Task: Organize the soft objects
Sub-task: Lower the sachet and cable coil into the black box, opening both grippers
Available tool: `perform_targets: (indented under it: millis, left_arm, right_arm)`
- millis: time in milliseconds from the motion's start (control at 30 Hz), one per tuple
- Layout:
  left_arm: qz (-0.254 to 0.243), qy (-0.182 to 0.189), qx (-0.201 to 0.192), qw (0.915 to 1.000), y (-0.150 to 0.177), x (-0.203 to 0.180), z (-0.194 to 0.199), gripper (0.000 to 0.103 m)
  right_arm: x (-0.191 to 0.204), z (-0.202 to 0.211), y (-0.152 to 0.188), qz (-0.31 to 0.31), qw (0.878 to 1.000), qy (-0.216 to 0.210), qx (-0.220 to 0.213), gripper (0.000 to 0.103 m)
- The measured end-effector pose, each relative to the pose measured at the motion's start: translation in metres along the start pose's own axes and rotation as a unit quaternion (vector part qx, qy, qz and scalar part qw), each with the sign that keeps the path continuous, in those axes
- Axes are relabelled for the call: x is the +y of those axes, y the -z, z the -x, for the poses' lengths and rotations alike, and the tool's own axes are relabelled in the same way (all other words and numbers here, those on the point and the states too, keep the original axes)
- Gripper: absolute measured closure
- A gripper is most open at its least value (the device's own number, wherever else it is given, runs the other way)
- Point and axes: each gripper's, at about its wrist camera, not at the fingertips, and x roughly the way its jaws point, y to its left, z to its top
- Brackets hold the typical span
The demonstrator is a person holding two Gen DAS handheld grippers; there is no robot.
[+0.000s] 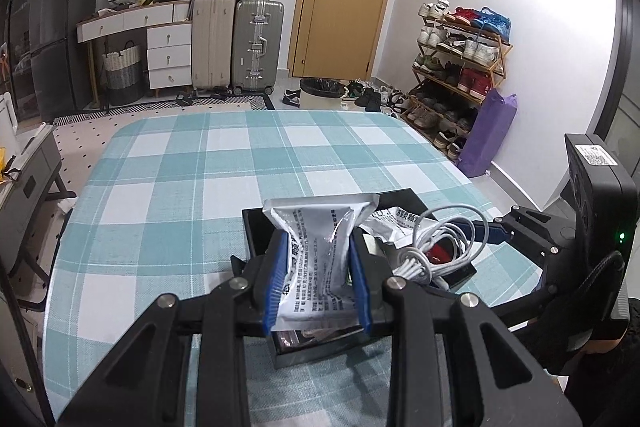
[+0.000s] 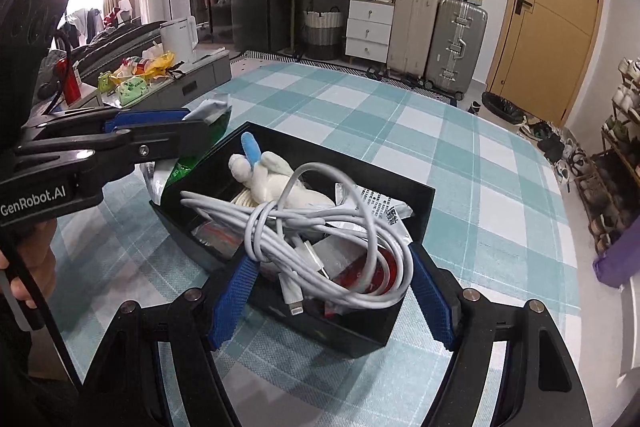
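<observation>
A black box point(image 2: 404, 323) stands on the checked table. It holds a coiled white cable point(image 2: 320, 227), a white plush toy with a blue ear point(image 2: 264, 175), a printed packet point(image 2: 376, 211) and red items. My left gripper point(image 1: 320, 255) is shut on a silver printed sachet point(image 1: 320, 227) and holds it over the box's left end point(image 1: 256, 227); it shows at the left of the right wrist view point(image 2: 160, 131). My right gripper point(image 2: 332, 283) is open, its blue fingers either side of the box's near end and the cable. It also shows in the left wrist view point(image 1: 492, 227).
The teal checked tablecloth point(image 2: 460, 155) covers the table. A grey side table point(image 2: 192, 79) with coloured items stands to the left. Suitcases point(image 1: 256, 47), a drawer unit, a door and a shoe rack point(image 1: 452, 75) line the far walls.
</observation>
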Motion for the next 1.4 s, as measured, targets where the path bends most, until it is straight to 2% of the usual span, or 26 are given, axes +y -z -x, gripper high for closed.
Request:
perform_targets:
  millis: [167, 333, 533, 900, 967, 1067, 1133, 1167, 1200, 1267, 1400]
  left_arm:
    - [0.001, 0.003, 0.009, 1.0000, 0.000, 0.002, -0.011, 0.075]
    - [-0.003, 0.005, 0.018, 0.9998, 0.001, -0.001, -0.021, 0.075]
    - [-0.007, 0.007, 0.026, 0.9996, 0.002, -0.006, -0.029, 0.075]
    - [-0.022, -0.005, 0.034, 0.9991, 0.006, -0.014, -0.038, 0.071]
    - [-0.026, -0.011, 0.035, 0.9990, 0.007, -0.016, -0.037, 0.065]
    - [-0.030, -0.018, 0.031, 0.9989, 0.008, -0.017, -0.032, 0.045]
    - [-0.036, -0.018, 0.026, 0.9989, 0.009, -0.018, -0.027, 0.043]
    - [-0.039, -0.019, 0.025, 0.9987, 0.010, -0.019, -0.024, 0.035]
    - [-0.039, -0.021, 0.023, 0.9987, 0.011, -0.019, -0.021, 0.019]
    - [-0.035, -0.028, 0.009, 0.9990, 0.013, -0.017, -0.013, 0.000]
    - [-0.022, -0.034, -0.007, 0.9992, 0.020, -0.012, -0.002, 0.000]
  right_arm:
    - [-0.003, -0.007, -0.003, 0.005, 1.000, 0.014, 0.007, 0.027]
    - [-0.010, -0.010, -0.001, -0.005, 1.000, 0.008, 0.005, 0.026]
    - [-0.015, 0.001, 0.002, -0.007, 1.000, -0.004, -0.017, 0.018]
    - [-0.034, 0.017, 0.016, -0.038, 0.999, 0.006, -0.028, 0.015]
    - [-0.035, 0.019, 0.017, -0.041, 0.999, 0.004, -0.032, 0.014]
    - [-0.035, 0.022, 0.019, -0.043, 0.998, 0.003, -0.039, 0.012]
    - [-0.035, 0.024, 0.020, -0.043, 0.998, 0.002, -0.043, 0.009]
    - [-0.035, 0.024, 0.021, -0.043, 0.998, 0.003, -0.044, 0.008]
    - [-0.034, 0.025, 0.022, -0.044, 0.998, 0.004, -0.046, 0.007]
    - [-0.035, 0.027, 0.024, -0.047, 0.998, 0.004, -0.050, 0.005]
    - [-0.035, 0.031, 0.030, -0.057, 0.997, 0.003, -0.060, 0.002]
